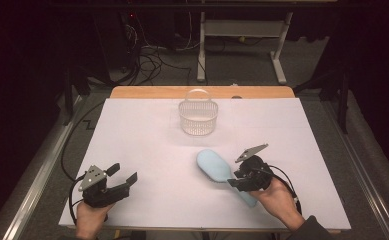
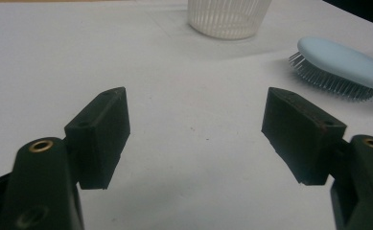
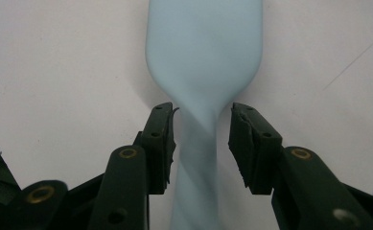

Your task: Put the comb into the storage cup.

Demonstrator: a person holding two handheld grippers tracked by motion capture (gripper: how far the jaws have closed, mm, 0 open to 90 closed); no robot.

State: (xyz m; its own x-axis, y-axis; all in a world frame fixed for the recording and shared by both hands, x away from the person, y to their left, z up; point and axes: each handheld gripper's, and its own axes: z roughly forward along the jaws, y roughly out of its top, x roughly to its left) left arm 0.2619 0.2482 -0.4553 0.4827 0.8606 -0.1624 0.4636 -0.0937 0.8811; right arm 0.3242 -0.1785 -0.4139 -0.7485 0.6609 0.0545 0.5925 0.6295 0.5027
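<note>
A light blue hairbrush point(image 1: 214, 166) lies bristles down on the white table cover, its handle pointing toward the person. My right gripper point(image 1: 233, 180) straddles the handle just below the head. In the right gripper view the hairbrush point(image 3: 203, 48) runs up between the jaws of my right gripper point(image 3: 202, 129); the left pad touches the handle and a thin gap remains at the right pad. My left gripper point(image 1: 124, 173) rests at the front left, wide open with nothing between its fingers. In its own view my left gripper point(image 2: 196, 124) faces the hairbrush point(image 2: 342, 62) at upper right.
A clear ribbed plastic basket point(image 1: 198, 117) with a handle stands at the back middle of the table, also visible as the basket point(image 2: 227, 19). The white cover point(image 1: 147, 150) spans the tabletop, with a wooden edge point(image 1: 147, 92) at the far side. Cables and table legs lie on the floor beyond.
</note>
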